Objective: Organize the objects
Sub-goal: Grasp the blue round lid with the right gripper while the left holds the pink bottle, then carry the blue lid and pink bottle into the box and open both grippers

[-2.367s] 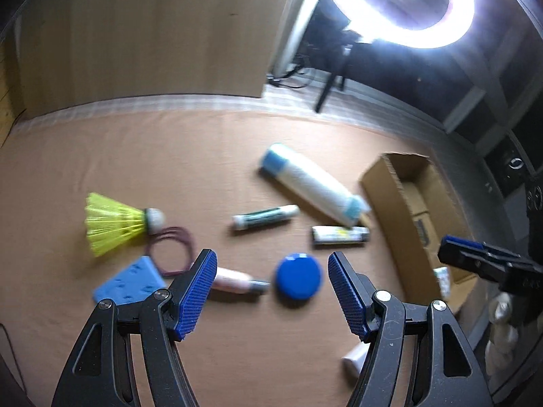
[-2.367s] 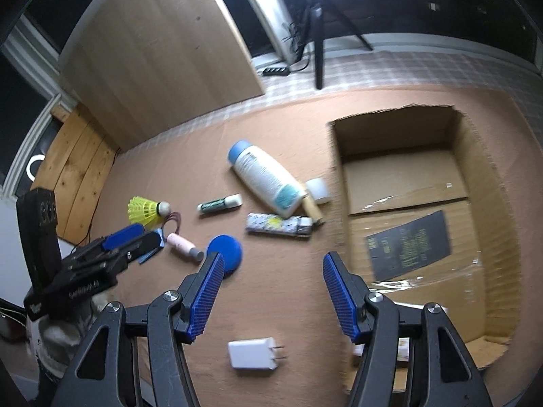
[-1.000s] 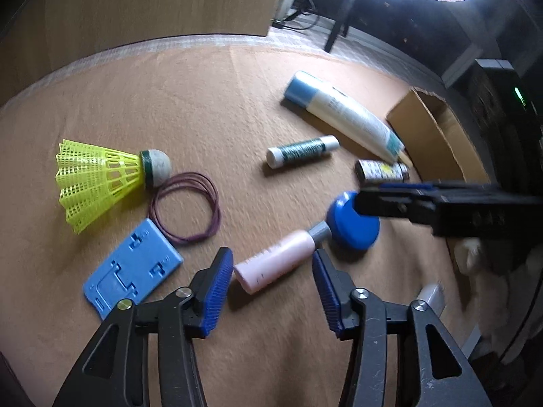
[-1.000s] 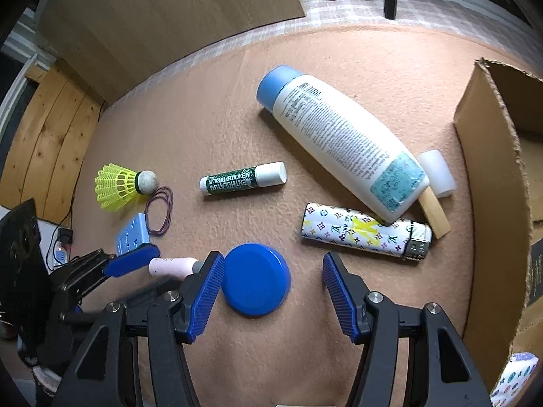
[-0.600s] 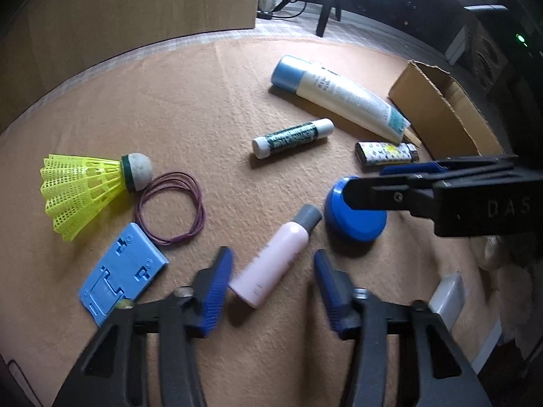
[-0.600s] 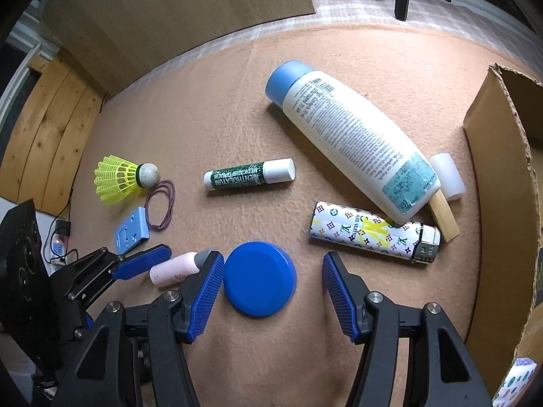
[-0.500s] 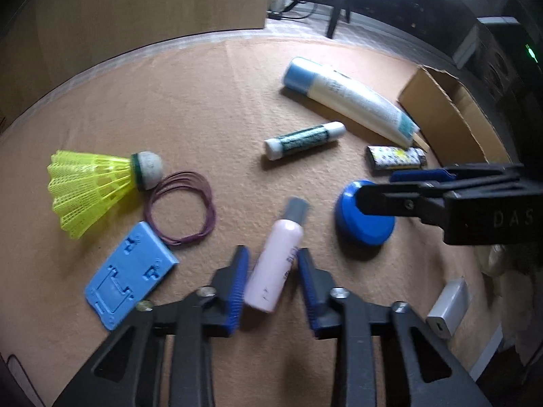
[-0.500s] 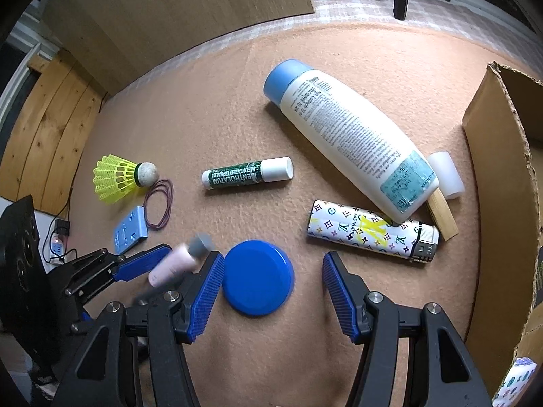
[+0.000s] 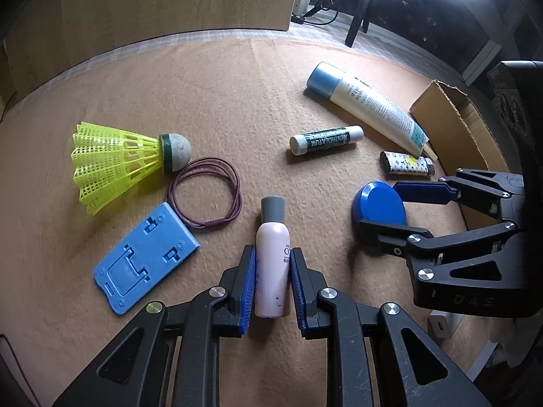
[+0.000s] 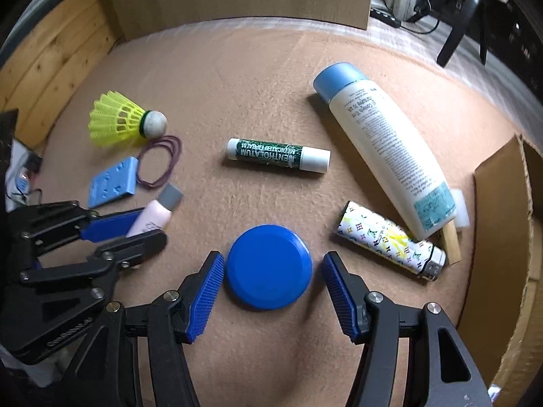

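Left wrist view: left gripper [image 9: 271,285] fingers just closing, clenched on pink bottle [image 9: 272,264] lying on counter [image 9: 217,95]. Right gripper [image 10: 273,288] fingers released, straddling blue lid [image 10: 269,266]. Best lifted straight, then carried to cardboard box [image 10: 502,237].

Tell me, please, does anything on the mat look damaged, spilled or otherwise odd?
Nothing is spilled or visibly broken. The oddest thing is the big white bottle: it lies with its bottom end propped on a small wooden stick and touches a white cap-like piece.
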`<state>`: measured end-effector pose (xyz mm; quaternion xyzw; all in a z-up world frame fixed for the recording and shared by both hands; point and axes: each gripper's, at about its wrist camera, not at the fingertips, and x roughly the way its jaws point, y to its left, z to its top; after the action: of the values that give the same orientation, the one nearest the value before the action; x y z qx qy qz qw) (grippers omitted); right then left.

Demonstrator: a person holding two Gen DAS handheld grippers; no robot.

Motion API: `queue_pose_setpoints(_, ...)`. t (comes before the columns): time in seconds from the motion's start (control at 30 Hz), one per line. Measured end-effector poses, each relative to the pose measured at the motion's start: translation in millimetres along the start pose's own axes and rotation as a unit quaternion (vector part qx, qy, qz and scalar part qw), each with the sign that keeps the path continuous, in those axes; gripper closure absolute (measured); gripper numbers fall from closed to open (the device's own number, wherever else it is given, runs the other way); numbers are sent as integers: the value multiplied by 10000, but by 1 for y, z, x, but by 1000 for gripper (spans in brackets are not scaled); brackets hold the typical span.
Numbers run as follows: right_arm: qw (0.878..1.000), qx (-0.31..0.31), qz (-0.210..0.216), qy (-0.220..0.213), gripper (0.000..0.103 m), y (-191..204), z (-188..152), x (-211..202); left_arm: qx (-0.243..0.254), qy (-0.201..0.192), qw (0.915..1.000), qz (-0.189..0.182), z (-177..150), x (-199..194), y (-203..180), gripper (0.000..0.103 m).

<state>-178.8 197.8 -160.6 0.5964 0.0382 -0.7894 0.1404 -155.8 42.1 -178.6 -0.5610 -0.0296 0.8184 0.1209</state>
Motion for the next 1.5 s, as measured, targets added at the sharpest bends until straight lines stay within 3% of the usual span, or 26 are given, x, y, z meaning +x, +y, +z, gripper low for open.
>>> queue_pose_setpoints(0.13, 9995, -191, -233, -13, 56, 4, -2, 1, -36, -2, 10000, 4, -1, -1, 3, 82)
queue_pose_setpoints(0.23, 9986, -351, -390, -52, 57, 9, -2, 1, -67, -7, 10000, 33, -2, -3, 3, 82)
queue_pose_setpoints(0.57, 9995, -114, -188, -228, 57, -10, -13, -15, -271, -81, 9996, -77, -6, -11, -1, 82)
queue_pose_setpoints(0.77, 9986, 175, -103, -488, 57, -36, -30, -49, -218, -242, 9993, -194, 0, -24, -18, 82)
queue_pose_setpoints(1.07, 9941, 675, -209, -827, 57, -91, -65, -102, 72, -463, 9977, -480, 20, -35, -72, 82)
queue_pose_setpoints(1.5, 9818, 1460, -645, -1026, 57, -180, -122, -140, 677, -625, 9915, -918, 53, -33, -187, 82)
